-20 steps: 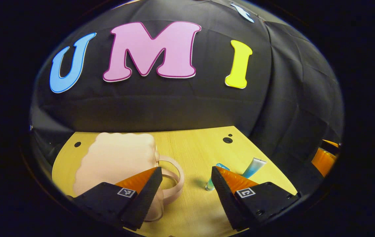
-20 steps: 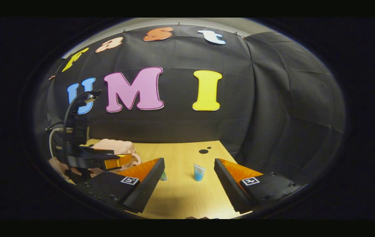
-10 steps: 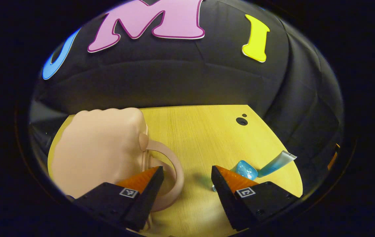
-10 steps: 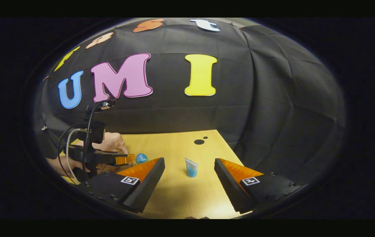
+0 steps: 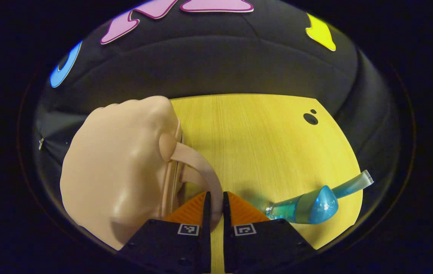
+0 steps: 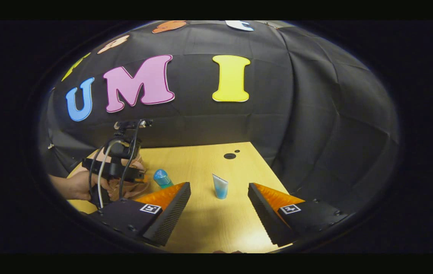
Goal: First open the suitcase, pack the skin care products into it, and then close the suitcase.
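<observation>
In the left gripper view we see the left gripper with its fingers pinched on the looped handle of the closed pale pink suitcase, which lies on the yellow wooden surface; just right of it lies a blue-capped bottle with a blue tube behind it; in the right gripper view the right gripper hovers with fingers wide apart and empty, the tube standing between them farther off, and a hand holds the left gripper at the suitcase.

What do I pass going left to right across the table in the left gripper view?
Suitcase → its handle pinched by the left gripper → blue-capped bottle → tube.
</observation>
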Tool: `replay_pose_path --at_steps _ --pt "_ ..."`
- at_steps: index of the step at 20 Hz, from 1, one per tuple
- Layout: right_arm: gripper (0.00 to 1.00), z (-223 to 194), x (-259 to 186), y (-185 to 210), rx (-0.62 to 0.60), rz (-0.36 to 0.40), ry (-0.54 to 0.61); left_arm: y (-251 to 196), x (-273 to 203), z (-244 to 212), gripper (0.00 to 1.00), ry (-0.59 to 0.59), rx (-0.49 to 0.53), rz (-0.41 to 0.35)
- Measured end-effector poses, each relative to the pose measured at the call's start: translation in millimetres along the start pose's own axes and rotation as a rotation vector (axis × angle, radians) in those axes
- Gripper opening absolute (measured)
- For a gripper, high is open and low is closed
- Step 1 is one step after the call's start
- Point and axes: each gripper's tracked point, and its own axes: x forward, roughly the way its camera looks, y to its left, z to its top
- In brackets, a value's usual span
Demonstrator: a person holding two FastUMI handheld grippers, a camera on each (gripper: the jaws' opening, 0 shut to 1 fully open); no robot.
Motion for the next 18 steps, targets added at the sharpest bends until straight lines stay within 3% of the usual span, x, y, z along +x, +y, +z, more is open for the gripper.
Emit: replay_pose_path --at_steps 3,6,11,16,18 --pt "0.97 4 -3 4 -0.009 0.003 -0.013 5 -27 25 0.15 -0.057 0.063 -0.008" --pt "0.97 4 -7 11 -0.042 0.009 -0.034 30 -67 49 0.12 -0.078 0.034 0.005" --pt "0.97 3 -16 48 -0.027 0.102 -0.031 90 -143 94 0.12 -0.126 0.056 0.030" --pt "0.96 -8 -24 85 -0.071 0.219 -0.030 196 -212 122 0.12 -0.207 0.080 0.191" --pt "0.96 -2 -22 87 -0.061 0.230 -0.045 235 -228 127 0.11 -0.223 0.126 0.257"
